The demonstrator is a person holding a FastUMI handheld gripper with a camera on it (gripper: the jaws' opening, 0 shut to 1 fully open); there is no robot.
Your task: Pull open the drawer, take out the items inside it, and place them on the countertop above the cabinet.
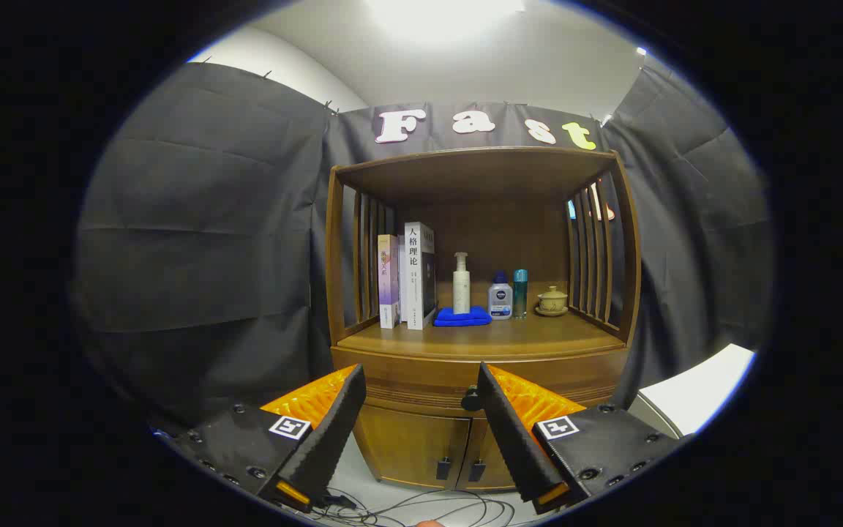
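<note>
A wooden cabinet (480,344) stands ahead of me. Its drawer (421,380) is closed, with a dark round knob (471,400) just beside the tip of my right finger. My gripper (421,377) is open, its fingers spread wide in front of the drawer front with nothing between them. On the countertop (538,333) above the drawer stand several books (408,277), a white pump bottle (461,284), a folded blue cloth (462,316), a small blue-capped bottle (500,297), a teal bottle (520,293) and a lidded tea bowl (552,301).
Below the drawer are two cabinet doors (429,443) with small dark handles. Cables (421,506) lie on the pale floor in front. Slatted side panels (370,256) and a top board enclose the shelf. A white surface (696,388) lies to the right.
</note>
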